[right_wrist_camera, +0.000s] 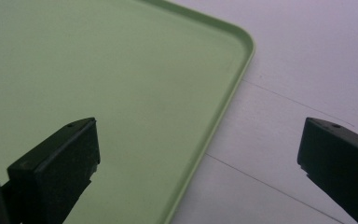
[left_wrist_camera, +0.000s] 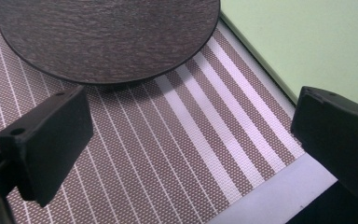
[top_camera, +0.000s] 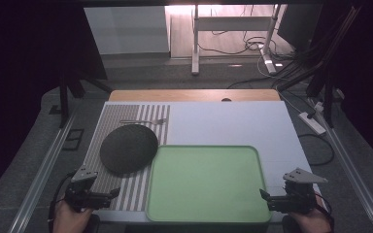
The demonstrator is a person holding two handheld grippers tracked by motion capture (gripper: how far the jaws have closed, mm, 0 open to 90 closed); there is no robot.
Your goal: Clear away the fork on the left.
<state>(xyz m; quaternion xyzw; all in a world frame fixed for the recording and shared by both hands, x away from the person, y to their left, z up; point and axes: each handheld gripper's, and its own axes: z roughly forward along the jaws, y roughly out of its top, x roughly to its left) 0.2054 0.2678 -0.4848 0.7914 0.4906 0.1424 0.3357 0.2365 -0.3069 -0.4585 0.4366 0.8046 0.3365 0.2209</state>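
Note:
A dark round plate (top_camera: 128, 148) (left_wrist_camera: 105, 35) lies on a striped placemat (top_camera: 104, 138) (left_wrist_camera: 177, 154) at the left of the table. Beyond the plate a fork (top_camera: 143, 121) rests on the mat. A bare green tray (top_camera: 205, 182) (right_wrist_camera: 121, 79) (left_wrist_camera: 307, 42) sits at the front centre, touching the mat's right edge. My left gripper (top_camera: 112, 193) (left_wrist_camera: 193, 140) hovers open over the mat's near part, just short of the plate, jaws wide with nothing between them. My right gripper (top_camera: 264, 195) (right_wrist_camera: 198, 154) stands open over the tray's near right rim, holding nothing.
The white table top (top_camera: 233, 121) (right_wrist_camera: 298, 74) stretches behind and right of the tray. A wooden strip (top_camera: 194, 95) runs along the far edge. Cables, a power strip (top_camera: 312, 121) and a desk frame (top_camera: 233, 29) stand on the floor beyond.

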